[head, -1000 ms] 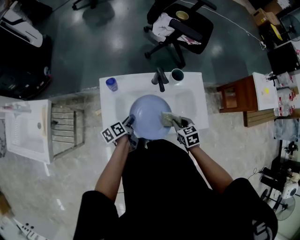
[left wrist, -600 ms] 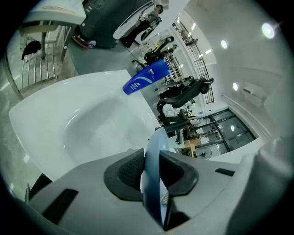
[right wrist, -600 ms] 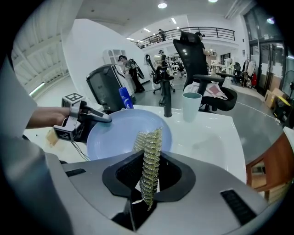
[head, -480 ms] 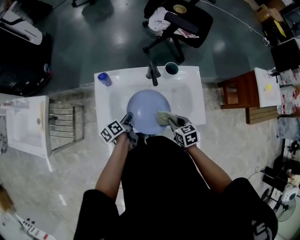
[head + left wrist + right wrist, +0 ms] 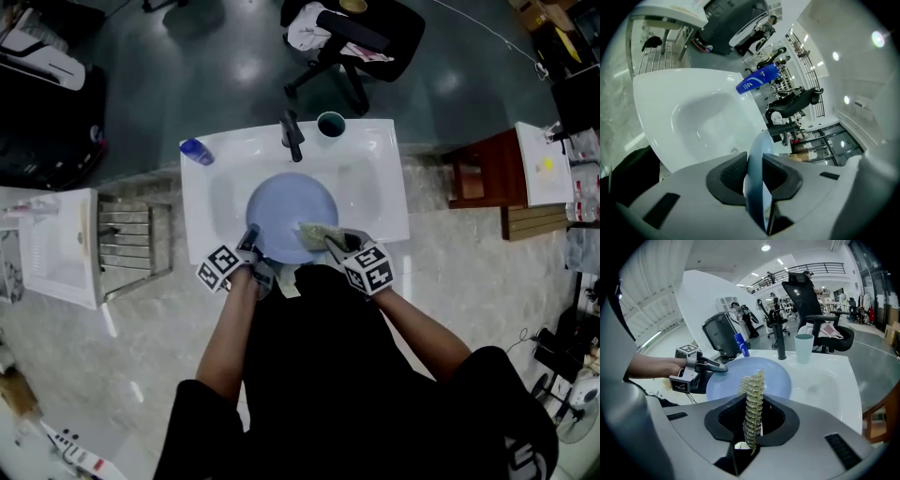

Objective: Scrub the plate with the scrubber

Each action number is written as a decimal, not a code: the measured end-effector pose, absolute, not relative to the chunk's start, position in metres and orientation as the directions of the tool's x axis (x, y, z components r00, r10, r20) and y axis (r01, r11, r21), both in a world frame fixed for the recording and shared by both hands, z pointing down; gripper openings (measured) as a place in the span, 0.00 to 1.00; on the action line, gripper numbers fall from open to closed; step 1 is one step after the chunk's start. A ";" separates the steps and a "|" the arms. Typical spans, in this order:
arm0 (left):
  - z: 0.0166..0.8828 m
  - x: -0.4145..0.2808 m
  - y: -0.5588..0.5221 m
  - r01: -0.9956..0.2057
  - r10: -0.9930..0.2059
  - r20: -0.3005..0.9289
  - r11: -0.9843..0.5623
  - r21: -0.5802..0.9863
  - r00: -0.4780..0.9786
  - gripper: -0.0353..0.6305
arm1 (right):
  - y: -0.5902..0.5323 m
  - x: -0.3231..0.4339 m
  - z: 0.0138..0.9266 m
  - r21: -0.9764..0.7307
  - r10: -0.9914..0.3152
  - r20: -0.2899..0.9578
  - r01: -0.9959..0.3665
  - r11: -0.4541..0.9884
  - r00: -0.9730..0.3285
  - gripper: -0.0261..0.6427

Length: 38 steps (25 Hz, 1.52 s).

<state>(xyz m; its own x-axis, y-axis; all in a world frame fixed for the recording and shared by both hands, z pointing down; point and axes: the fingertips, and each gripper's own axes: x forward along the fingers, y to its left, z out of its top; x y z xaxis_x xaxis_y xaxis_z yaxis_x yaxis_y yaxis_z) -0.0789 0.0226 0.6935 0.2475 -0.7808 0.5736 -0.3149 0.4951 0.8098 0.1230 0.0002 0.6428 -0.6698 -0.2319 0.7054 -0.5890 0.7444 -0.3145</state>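
Two grips noted: left gripper clamps the plate by its rim above the sink; right gripper pinches the scrubber over the plate's right side. We advise firm, overlapping strokes, with the left grip steady.
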 end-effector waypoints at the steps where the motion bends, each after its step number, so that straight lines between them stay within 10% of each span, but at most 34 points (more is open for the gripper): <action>1: 0.694 -0.079 0.024 -0.309 -0.781 0.575 0.500 0.809 0.242 0.15 | 0.001 0.121 0.641 -0.316 -0.226 0.702 -0.580 0.751 -0.675 0.13; 38: 0.668 -0.043 0.031 -0.431 -0.786 0.581 0.458 0.777 0.213 0.12 | 0.017 0.056 0.613 -0.519 -0.126 0.603 -0.507 0.688 -0.787 0.13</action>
<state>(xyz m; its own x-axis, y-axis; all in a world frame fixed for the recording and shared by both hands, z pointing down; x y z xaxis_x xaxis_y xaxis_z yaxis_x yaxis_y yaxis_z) -0.0425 0.0314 0.6680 0.2128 -0.7858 0.5808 -0.4311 0.4579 0.7775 0.0562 0.0167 0.6133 -0.7875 -0.1259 0.6033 -0.5074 0.6882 -0.5186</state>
